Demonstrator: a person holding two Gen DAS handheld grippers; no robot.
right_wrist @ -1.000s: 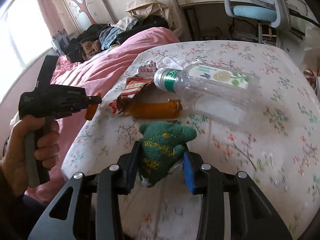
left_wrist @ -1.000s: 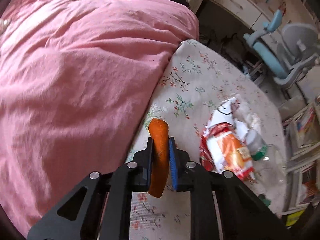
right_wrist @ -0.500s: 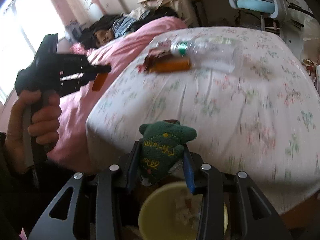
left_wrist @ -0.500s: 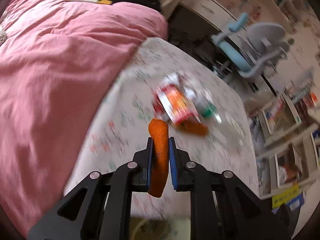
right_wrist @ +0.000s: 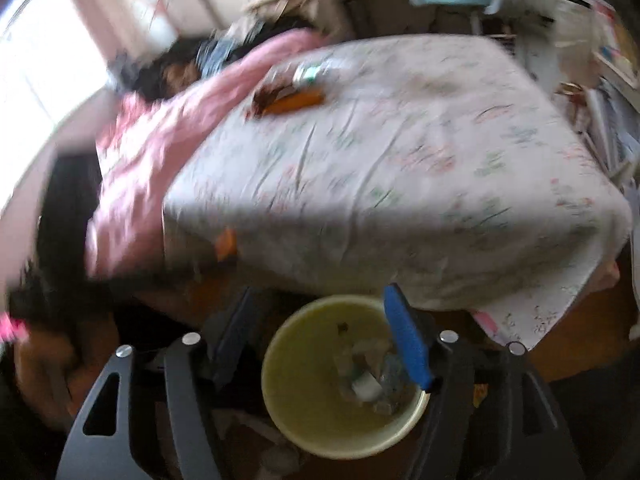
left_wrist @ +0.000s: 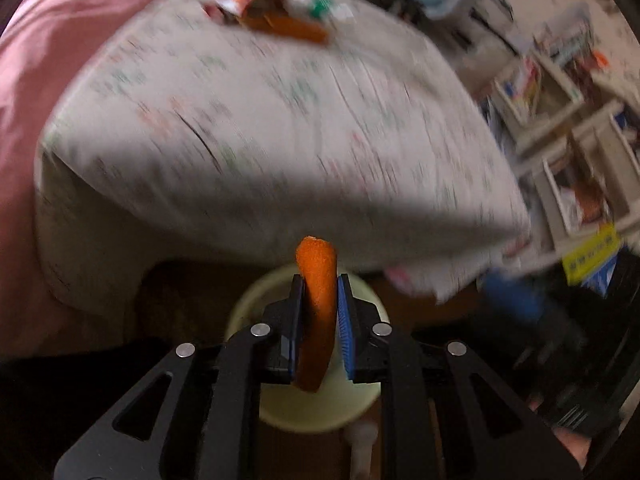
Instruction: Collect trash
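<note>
A bed with a white flower-print sheet (right_wrist: pixel 400 168) fills most of both views, and a pink quilt (left_wrist: pixel 52 56) lies along its far side. At the foot of the bed a round pale-yellow plastic bin (right_wrist: pixel 304 396) stands on the dark floor, with crumpled clear wrappers and a white scrap (right_wrist: pixel 366 386) in its bottom. Up on the sheet, blurred, lie an orange snack packet (left_wrist: pixel 286 28) and a clear plastic bottle with a green cap (right_wrist: pixel 310 74). The right gripper (right_wrist: pixel 320 344) hangs over the bin; its fingers have just been opening and stand wide, with nothing between them. The left gripper (left_wrist: pixel 319 320) is above the bin's rim (left_wrist: pixel 244 308), its fingers narrow and pinching an orange fuzzy stick-shaped piece (left_wrist: pixel 317 292) upright.
</note>
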